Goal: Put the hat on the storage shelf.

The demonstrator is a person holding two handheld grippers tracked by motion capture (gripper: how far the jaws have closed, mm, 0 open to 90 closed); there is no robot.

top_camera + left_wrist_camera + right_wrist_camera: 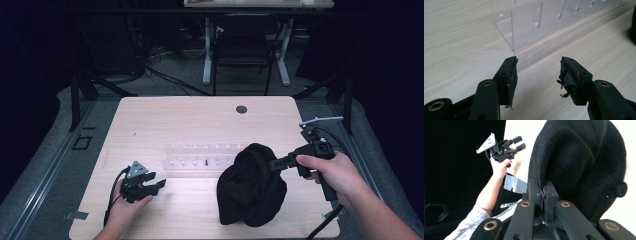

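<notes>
The wooden table [165,120] spans the middle of the high view, pale and wide, with a small dark round hole [241,109] near its far edge. On its right half sits the biggest loose thing: a black knitted hat [252,186], bunched into a soft mound that rises off the tabletop, its lower edge near the table's front edge. Just left of the hat's top, and behind it, lies a clear plastic rack [200,155] with a row of slots, flat on the wood at mid-table.

The right gripper [276,164] comes in from the right, held level in the person's right hand [332,172], and meets the hat at its upper right side. In the right gripper view its two black jaws stand pressed together with a fold of the hat's [579,157] fabric pinched between them — the rest of the cloth swells up and to the right beyond the jaw tips. So the hat hangs partly from that pinch and partly rests on the table.

The left gripper [159,184] is well apart from the hat, low over the table's left front part in the left hand [127,207], pointing toward the right. Its jaws are spread wide with bare wood between them; in the left gripper view the frayed pads [511,80] face each other across the gap, and the rack's [524,27] end wall stands just ahead — not touching.
</notes>
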